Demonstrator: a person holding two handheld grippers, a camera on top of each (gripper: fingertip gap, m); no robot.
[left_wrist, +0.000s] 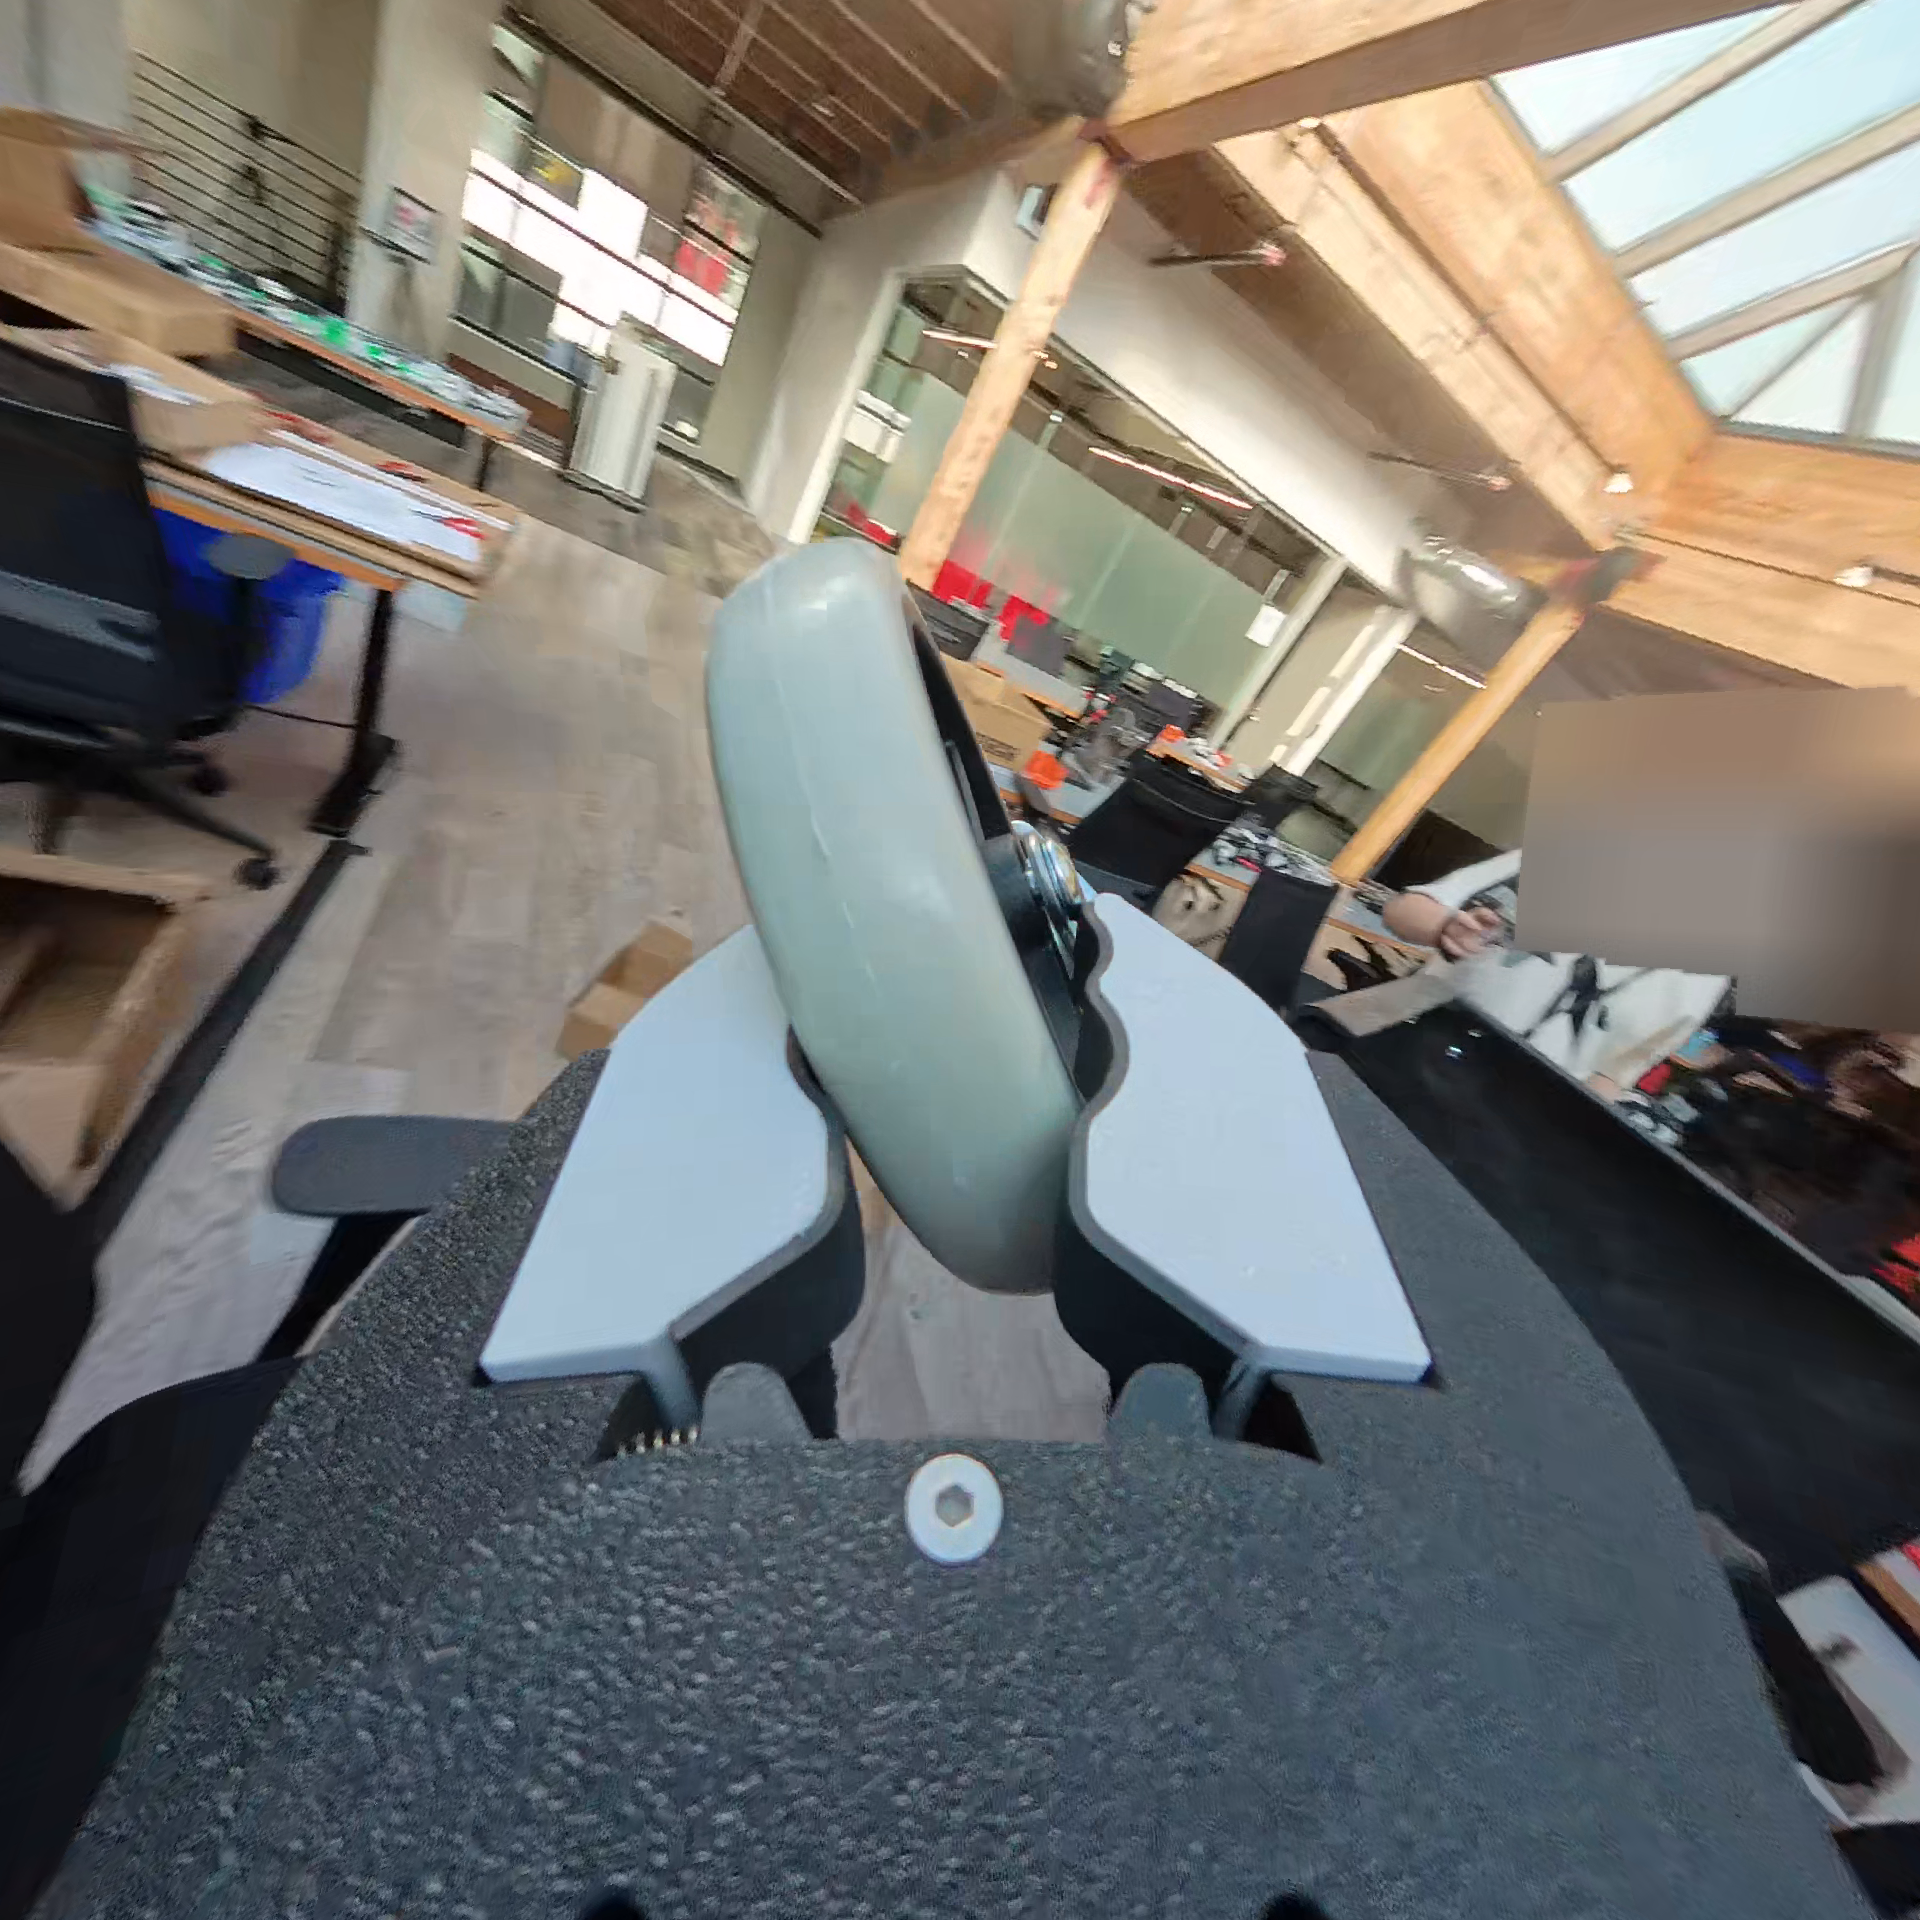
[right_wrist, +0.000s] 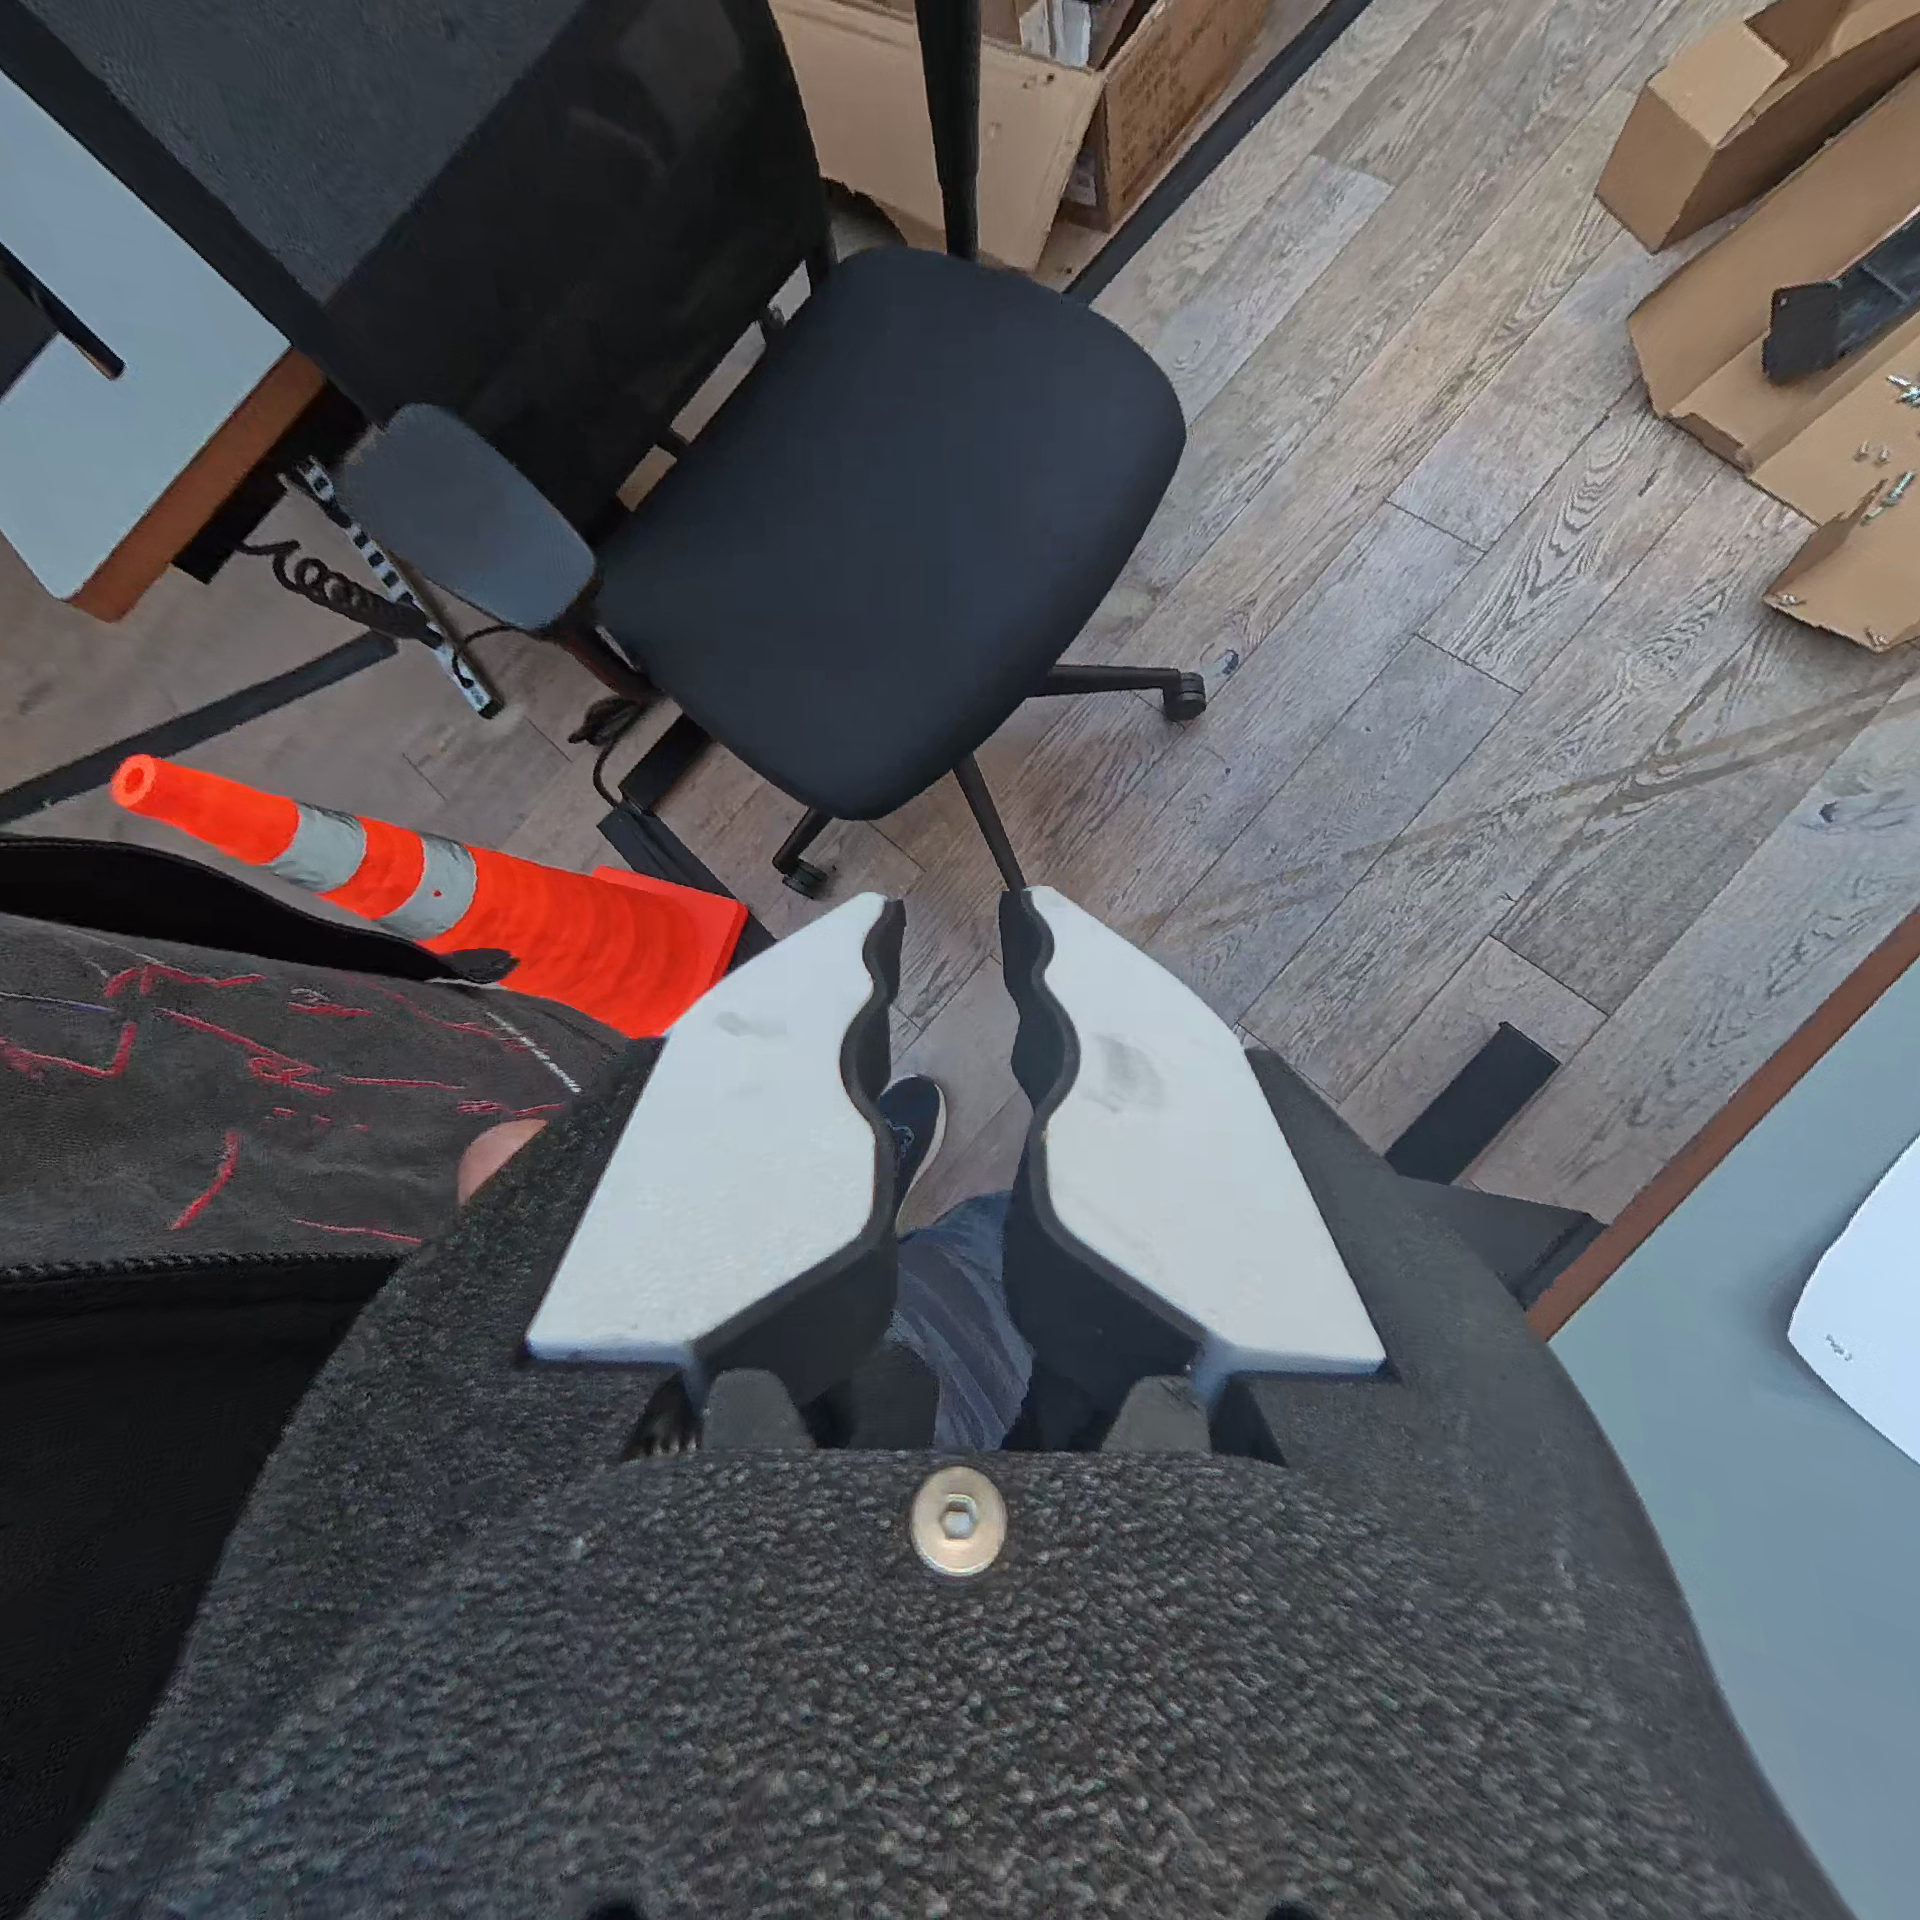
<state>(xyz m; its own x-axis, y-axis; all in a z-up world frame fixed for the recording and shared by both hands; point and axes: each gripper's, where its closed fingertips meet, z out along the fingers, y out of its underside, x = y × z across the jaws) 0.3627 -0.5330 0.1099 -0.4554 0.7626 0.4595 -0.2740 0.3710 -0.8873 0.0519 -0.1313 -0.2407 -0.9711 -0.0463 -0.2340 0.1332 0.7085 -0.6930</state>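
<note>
Between the two pale fingers of the left gripper (left_wrist: 940, 997), a grey caster wheel (left_wrist: 883, 914) stood on edge, tilted slightly, its tread facing the camera and its black bracket with a silver axle nut (left_wrist: 1047, 864) pressed against the right-hand finger; the gripper was clamped on the wheel and held it up in the air, well above the wooden floor (left_wrist: 540, 790). Beyond it lay an open office with desks, cardboard boxes and timber beams. The right gripper (right_wrist: 951, 904) pointed downward with its fingers parted and nothing between them. To its left lay an orange traffic cone (right_wrist: 499, 894); just ahead stood a black office chair (right_wrist: 883, 530); flattened cardboard (right_wrist: 1766, 343) lay at the far right.
</note>
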